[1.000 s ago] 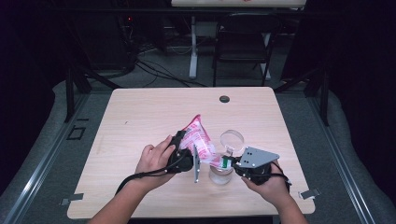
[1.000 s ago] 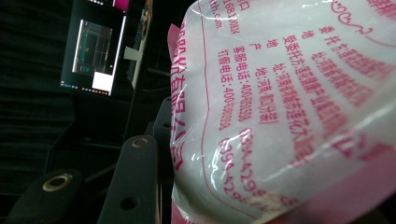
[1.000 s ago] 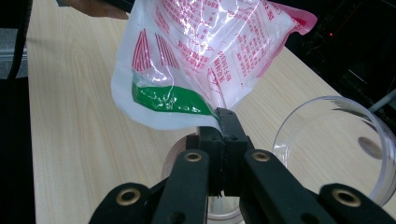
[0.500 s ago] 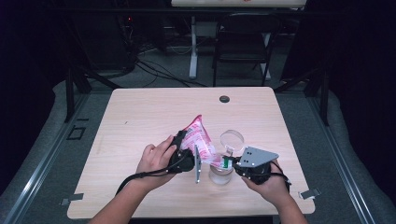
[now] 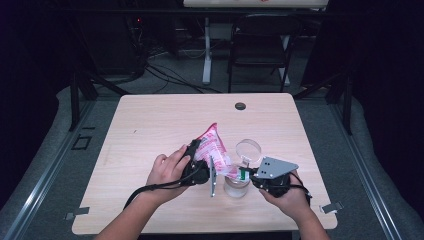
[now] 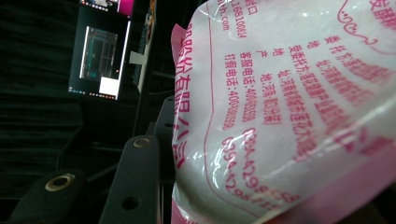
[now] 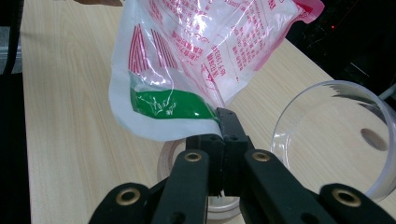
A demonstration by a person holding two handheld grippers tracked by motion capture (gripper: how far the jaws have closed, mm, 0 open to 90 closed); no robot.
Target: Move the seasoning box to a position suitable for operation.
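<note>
The counter [image 5: 150, 130] is the one evenly lit surface in the high view, pale under soft light from above, with only faint shadows beneath the hands; the room beyond its far edge sinks into near black. In the left gripper view the pouch [image 6: 289, 102] sits so close that its pink print blurs and its film catches white glare. In the right gripper view the pouch film glints, and the clear dish [image 7: 336, 135] right of it blurs softly.
</note>
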